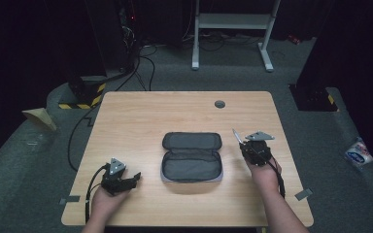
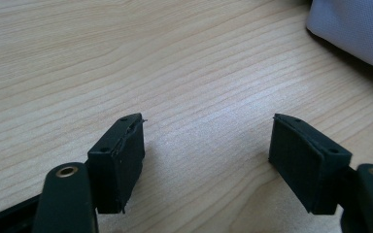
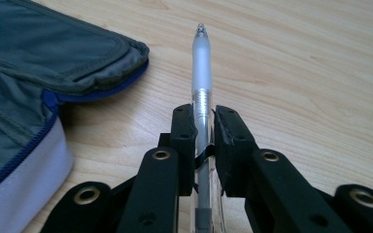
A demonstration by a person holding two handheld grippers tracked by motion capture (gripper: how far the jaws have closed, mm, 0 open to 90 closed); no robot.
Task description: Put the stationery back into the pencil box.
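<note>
Table [image 1: 141, 116]: light wood-grain top, seen whole from the high view, with a small dark round grommet [image 1: 219, 104] near its far edge.
Pencil case [image 1: 192, 156]: lies unzipped and spread flat at the table's centre, between the two grippers; grey lining faces up.
Case detail, right gripper view: blue zip edging and a pale outer fabric are visible here; the high view is too coarse to resolve them. The case runs off the left edge of this view.
Case detail, left gripper view: a pale fabric corner shows at upper right, cut off by the frame edge.
Pen [image 3: 201, 92]: clamped between the jaws of the right gripper [image 3: 204, 116], translucent white barrel projecting forward past the jaw tips, tip pointing away from the hand.
Pen, high view: appears as a thin light sliver angled up and to the left of the gripper; type not readable at this range.
Pen rear section: hidden between and below the jaws.
Right gripper pose: held to the right of the case, near it but apart; the person's right hand [image 1: 264, 172] grips it from behind.
Left gripper [image 2: 206, 155]: jaws spread wide, nothing between them, bare table beneath.
Left gripper pose: low over the near-left table area, well apart from the case, held by the left hand [image 1: 108, 199]; cable [image 1: 91, 187] trails back along the forearm.
</note>
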